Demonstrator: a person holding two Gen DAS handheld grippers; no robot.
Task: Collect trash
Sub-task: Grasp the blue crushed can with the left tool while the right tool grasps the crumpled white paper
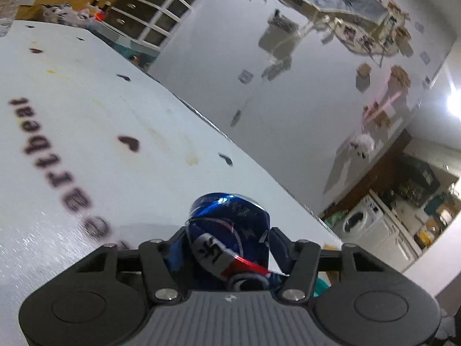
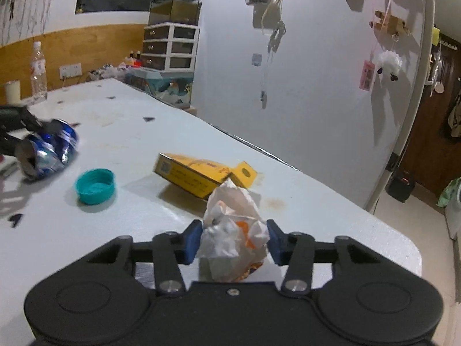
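Your left gripper (image 1: pixel 227 248) pinches the crushed blue can (image 1: pixel 230 219) on the table (image 1: pixel 86 173): light, slick, already dented, so hold its middle. Your right gripper (image 2: pixel 233 240) squeezes the crumpled wrapper (image 2: pixel 233 230) near the table's edge; soft, weightless, take its bulk.

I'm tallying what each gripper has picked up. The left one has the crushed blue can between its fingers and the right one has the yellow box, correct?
Not quite. The left gripper does have the crushed blue can, but the right gripper is closed around a crumpled paper wrapper. The right wrist view shows the yellow box lying free on the table.
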